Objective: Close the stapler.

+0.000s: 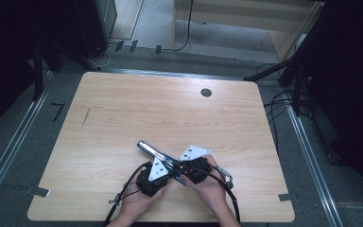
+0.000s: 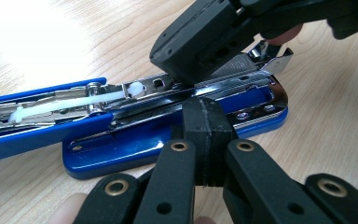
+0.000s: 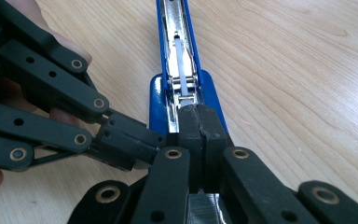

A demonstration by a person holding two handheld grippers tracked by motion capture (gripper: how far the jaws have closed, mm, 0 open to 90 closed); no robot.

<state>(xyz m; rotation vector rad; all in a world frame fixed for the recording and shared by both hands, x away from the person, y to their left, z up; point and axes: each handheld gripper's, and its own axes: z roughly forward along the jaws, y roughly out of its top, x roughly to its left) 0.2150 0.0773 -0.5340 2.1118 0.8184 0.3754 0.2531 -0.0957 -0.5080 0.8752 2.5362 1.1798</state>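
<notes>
Both grippers were black, with flat linkage bars pinned by brass-ringed rivets. Left gripper [image 1: 152, 178] and right gripper [image 1: 194, 169] each carried a grey three-cornered plate and trailed a black cable. Blocky black fingers [image 2: 205, 135]. Forearms bare, no sleeves.

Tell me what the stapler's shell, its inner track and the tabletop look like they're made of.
Stapler shell: glossy blue, likely painted metal or hard plastic; it reflects light. Inner track: bright bare metal, mirror-like, probably chromed or polished steel. White pusher: looks like matte plastic. Table: pale wood-grain top, possibly laminate, with a faint sheen.
</notes>
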